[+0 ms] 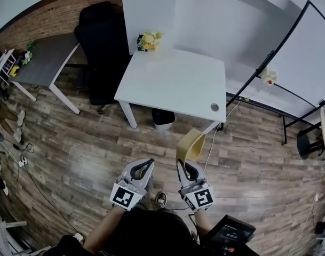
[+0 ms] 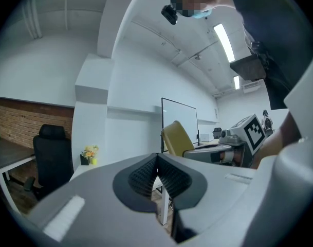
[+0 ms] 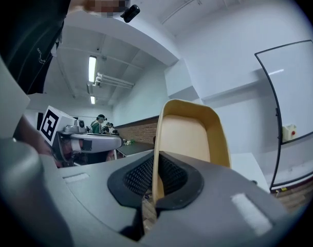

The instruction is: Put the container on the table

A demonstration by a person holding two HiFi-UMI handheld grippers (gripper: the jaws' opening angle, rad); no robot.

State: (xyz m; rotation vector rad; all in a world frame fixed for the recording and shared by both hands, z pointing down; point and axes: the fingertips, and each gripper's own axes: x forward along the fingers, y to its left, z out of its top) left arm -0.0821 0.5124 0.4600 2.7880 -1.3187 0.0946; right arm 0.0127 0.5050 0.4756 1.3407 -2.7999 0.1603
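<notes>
A tan, tray-like container [image 1: 190, 144] hangs above the wooden floor, just short of the white table [image 1: 173, 81]. My right gripper [image 1: 184, 162] is shut on its near rim; in the right gripper view the container [image 3: 193, 136] stands upright on edge between the pads, its hollow side facing right. My left gripper [image 1: 147, 163] is beside it on the left, shut, with nothing between its pads [image 2: 146, 178]. In the left gripper view the container [image 2: 178, 138] and the right gripper show to the right, with the table [image 2: 87, 170] ahead.
A small pot of yellow flowers [image 1: 148, 40] stands at the table's far left corner, and a small round object [image 1: 214, 107] lies near its right front corner. A black office chair [image 1: 101, 47] and a grey desk [image 1: 45, 57] are at the left. A whiteboard frame [image 1: 290, 73] stands at the right.
</notes>
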